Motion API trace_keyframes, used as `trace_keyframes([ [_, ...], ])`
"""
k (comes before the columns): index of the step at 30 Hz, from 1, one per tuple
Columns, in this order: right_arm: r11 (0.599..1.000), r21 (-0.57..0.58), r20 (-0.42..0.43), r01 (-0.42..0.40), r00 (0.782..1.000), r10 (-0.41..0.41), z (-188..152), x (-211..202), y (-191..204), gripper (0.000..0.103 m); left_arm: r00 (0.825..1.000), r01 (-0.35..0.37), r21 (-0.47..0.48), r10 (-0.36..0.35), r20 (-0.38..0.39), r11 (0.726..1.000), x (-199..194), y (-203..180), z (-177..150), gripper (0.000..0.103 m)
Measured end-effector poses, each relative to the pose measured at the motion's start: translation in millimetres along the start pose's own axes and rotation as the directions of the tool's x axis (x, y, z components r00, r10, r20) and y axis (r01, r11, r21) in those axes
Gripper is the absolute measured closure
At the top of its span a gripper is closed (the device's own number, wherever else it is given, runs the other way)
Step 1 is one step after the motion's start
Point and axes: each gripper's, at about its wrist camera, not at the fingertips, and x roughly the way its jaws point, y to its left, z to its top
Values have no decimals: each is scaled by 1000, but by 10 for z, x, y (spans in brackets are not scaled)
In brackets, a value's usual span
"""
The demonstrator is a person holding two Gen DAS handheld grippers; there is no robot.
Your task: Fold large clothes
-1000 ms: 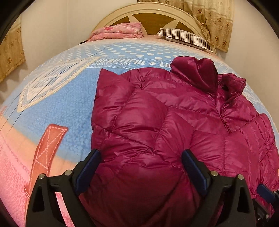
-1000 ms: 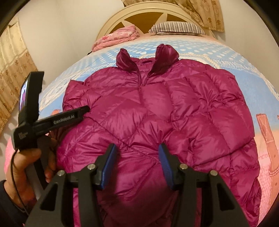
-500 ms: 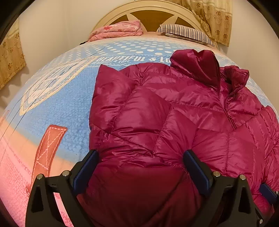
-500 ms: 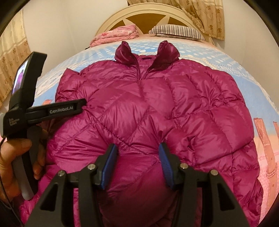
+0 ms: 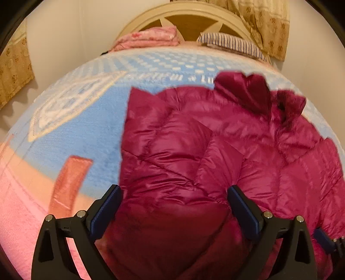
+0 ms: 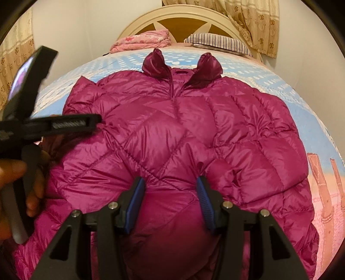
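Hovering Over the Puffer Jacket

Lying front-up on the blue-and-pink bedspread [image 6: 310, 112], the magenta quilted jacket [image 6: 172, 137] points its collar toward the far headboard [image 6: 183, 19]. The left gripper [image 5: 173, 206] gapes wide over the jacket's left side, gripping nothing. The right gripper [image 6: 170, 200] stands partly open above the near hem, fabric bulging between its blue pads [image 6: 203, 198]; whether they pinch it I cannot tell.

Both tools — left tool [image 5: 173, 199] and right tool [image 6: 170, 193] — are black-framed, with ribbed blue pads and silver screws.
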Motion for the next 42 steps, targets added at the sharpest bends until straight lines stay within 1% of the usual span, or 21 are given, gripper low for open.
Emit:
trace_keyframes([
  [2,1000,-2,0,-2,1000,2,2,-18,-5,50,1000,-8,8,8,26,1000,-82,41,73,4],
  [4,1000,-2,-14,-26,1000,25,31,-57,-21,49,1000,-21,9,21,13,1000,-80,85,158,4],
  [5,999,-1,-16,-39,999,39,77,-138,-52,49,1000,-18,4,18,15,1000,-82,98,194,4],
  [6,999,13,9,-43,999,43,123,-240,-92,49,1000,-14,0,13,22,1000,-78,102,241,4],
  [8,999,41,60,-31,998,29,242,-411,-154,49,999,-33,4,33,27,999,-50,75,321,4],
  [10,998,56,68,-37,997,33,383,-459,-184,48,997,-59,31,57,42,998,3,12,383,4],
  [11,998,55,54,-34,998,31,428,-425,-180,48,997,-77,48,75,34,996,48,-16,390,4],
  [13,1000,27,4,-3,1000,3,514,-233,-149,49,992,-120,86,123,-34,989,277,-35,380,4],
  [14,1000,15,-15,12,1000,-11,521,-125,-136,49,990,-127,80,131,-52,989,352,-9,352,4],
  [16,1000,26,-66,-2,998,4,479,81,-163,49,995,-80,42,82,-64,996,434,77,285,4],
  [17,999,34,-75,-8,997,11,444,121,-185,49,996,-61,31,63,-67,998,460,103,253,4],
  [20,999,39,-58,-5,998,7,339,210,-208,49,997,-12,-12,11,-73,1000,508,176,211,4],
  [26,1000,22,-22,13,1000,-13,221,198,-159,49,997,-17,-18,16,-76,1000,531,189,201,1],
  [32,1000,17,-10,20,1000,-20,222,210,-146,48,997,-23,-15,22,-74,1000,534,179,204,1],
  [37,1000,14,-6,25,1000,-25,197,207,-129,48,997,-11,-24,9,-80,1000,541,202,204,1],
  [42,999,8,-2,34,999,-34,191,203,-115,48,997,-13,-22,11,-79,1000,543,199,205,1],
])
